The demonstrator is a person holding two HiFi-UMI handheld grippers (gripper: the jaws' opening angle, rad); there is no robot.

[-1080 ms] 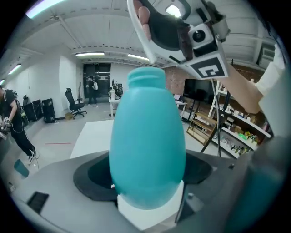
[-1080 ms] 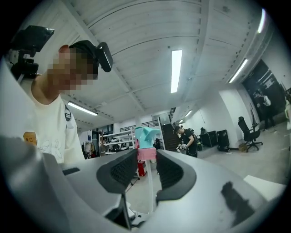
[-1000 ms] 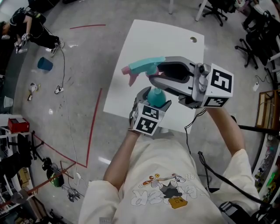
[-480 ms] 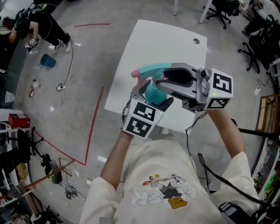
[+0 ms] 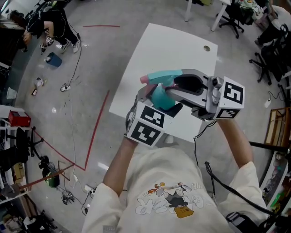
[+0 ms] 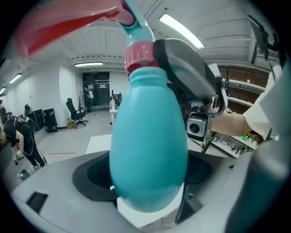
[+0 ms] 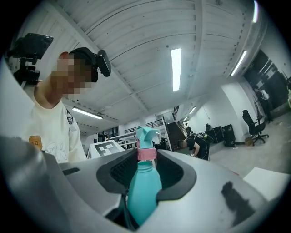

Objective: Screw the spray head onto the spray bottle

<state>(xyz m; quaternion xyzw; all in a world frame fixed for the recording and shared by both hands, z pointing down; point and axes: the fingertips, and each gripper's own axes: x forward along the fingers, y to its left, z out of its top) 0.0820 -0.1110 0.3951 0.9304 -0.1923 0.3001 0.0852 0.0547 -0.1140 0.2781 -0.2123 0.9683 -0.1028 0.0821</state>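
Observation:
My left gripper (image 5: 154,107) is shut on the body of the teal spray bottle (image 5: 161,98) and holds it upright above the white table (image 5: 177,50). In the left gripper view the bottle (image 6: 148,145) fills the middle, with the pink collar (image 6: 141,54) on its neck. The teal spray head (image 5: 166,76) with its pink nozzle (image 5: 144,79) sits on top. From the right, my right gripper (image 5: 160,86) is shut on the spray head at the collar (image 7: 146,154), one jaw on each side of it.
The table has a small round hole (image 5: 207,48) near its far corner. Red tape lines (image 5: 97,123) and cables cross the floor on the left. Office chairs (image 5: 232,13) stand at the back right, and a person (image 5: 50,22) crouches at the far left.
My left gripper has lifted the bottle, bringing its neck up under the spray head. The right gripper has shifted only slightly with the head in it.

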